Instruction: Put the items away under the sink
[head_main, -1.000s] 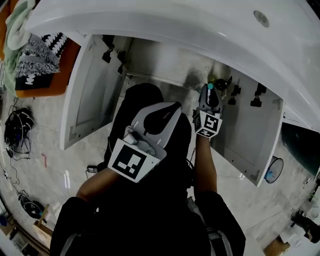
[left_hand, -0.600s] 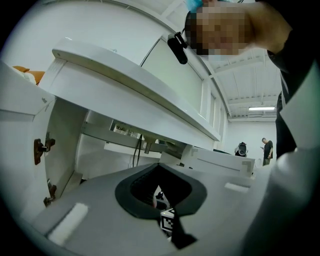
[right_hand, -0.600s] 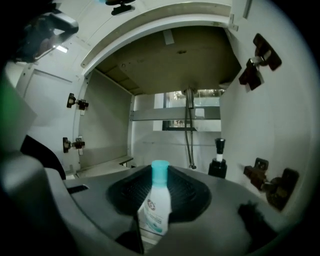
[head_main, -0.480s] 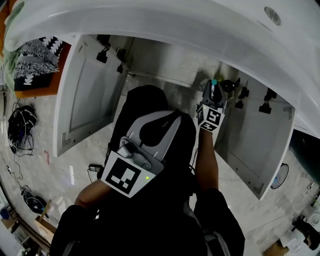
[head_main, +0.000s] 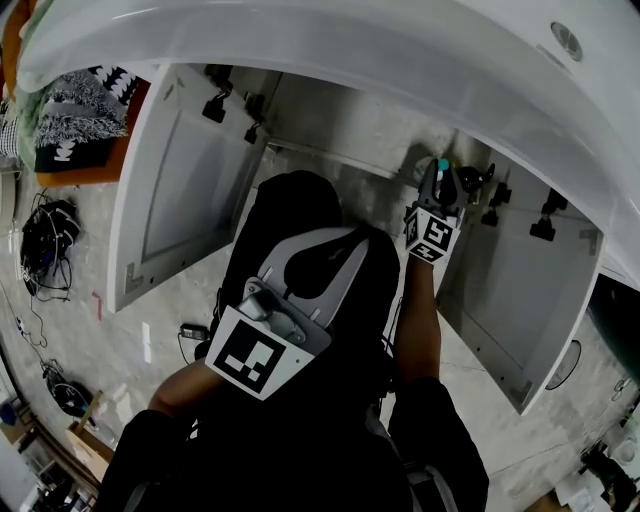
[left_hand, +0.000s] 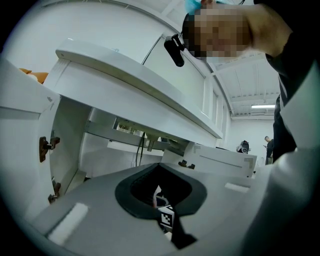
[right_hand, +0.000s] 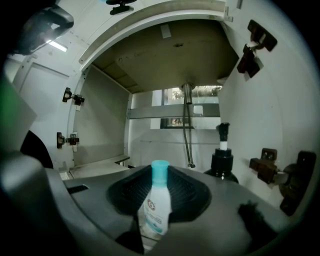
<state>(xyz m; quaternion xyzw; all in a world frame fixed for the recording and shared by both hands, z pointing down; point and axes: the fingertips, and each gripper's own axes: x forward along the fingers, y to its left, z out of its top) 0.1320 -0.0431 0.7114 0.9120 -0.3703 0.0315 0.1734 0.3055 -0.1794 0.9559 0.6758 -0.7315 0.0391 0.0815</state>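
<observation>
My right gripper (head_main: 440, 176) (right_hand: 159, 186) is shut on a small white bottle with a teal cap (right_hand: 154, 209) (head_main: 441, 166), held upright at the mouth of the open cabinet under the white sink (head_main: 350, 45). Just beyond it, at the right of the cabinet floor, stands a black pump bottle (right_hand: 221, 164). My left gripper (head_main: 315, 238) (left_hand: 161, 171) hangs lower, nearer my body and outside the cabinet. Its jaws are open with nothing between them, and the right gripper's marker cube shows through the gap.
Both cabinet doors stand open, the left door (head_main: 190, 190) and the right door (head_main: 515, 290), with hinges (right_hand: 272, 170) sticking out on the right. A drain hose (right_hand: 188, 125) hangs at the back. Folded textiles (head_main: 75, 115) and cables (head_main: 45, 240) lie at the left.
The right gripper with the bottle has shifted right and sunk toward the cabinet's right side. The left gripper has stayed about where it was.
</observation>
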